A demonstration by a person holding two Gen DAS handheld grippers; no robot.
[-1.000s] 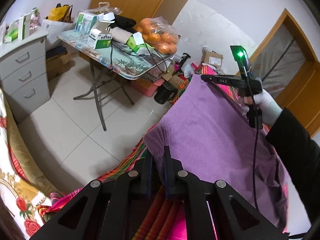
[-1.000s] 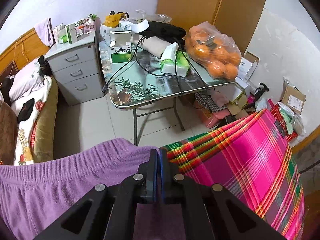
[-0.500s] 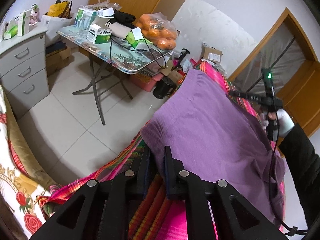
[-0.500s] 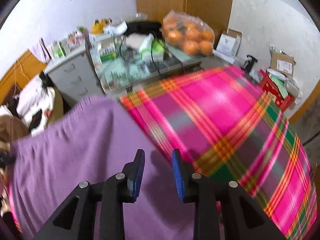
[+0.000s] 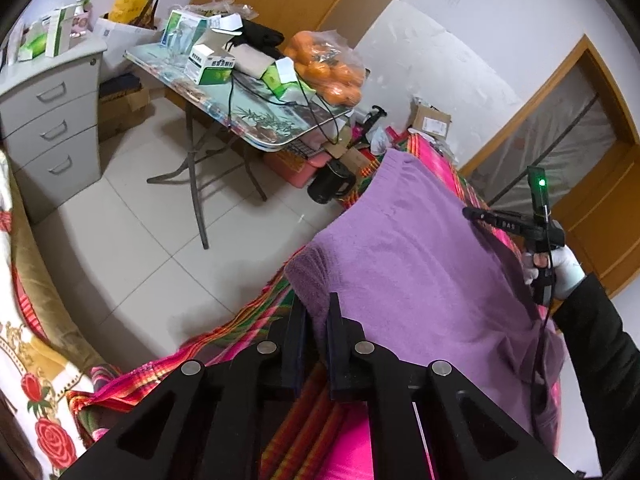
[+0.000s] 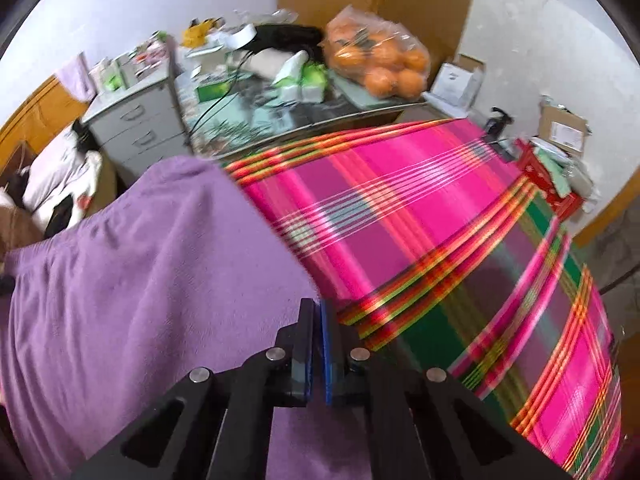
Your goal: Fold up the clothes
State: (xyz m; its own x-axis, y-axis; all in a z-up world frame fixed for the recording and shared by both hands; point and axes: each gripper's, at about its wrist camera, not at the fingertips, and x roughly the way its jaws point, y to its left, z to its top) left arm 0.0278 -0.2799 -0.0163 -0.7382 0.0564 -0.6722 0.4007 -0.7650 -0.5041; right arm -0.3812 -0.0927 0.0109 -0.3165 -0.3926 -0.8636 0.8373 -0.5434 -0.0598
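Your purple garment (image 5: 420,264) lies spread on the pink plaid blanket (image 6: 420,208), beside a cluttered folding surface (image 5: 256,128) and grey drawers (image 5: 52,128). Since a second ago your right gripper (image 6: 316,312) slid along the edge; its jaws are closing on purple fabric. The left gripper (image 5: 316,308) jaws are also closing, pinching the hem. No label is readable.

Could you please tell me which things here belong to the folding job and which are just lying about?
For the job: purple garment, plaid sheet beneath it.
Lying about: bag of oranges, folding table, drawer cabinet, black kettle.
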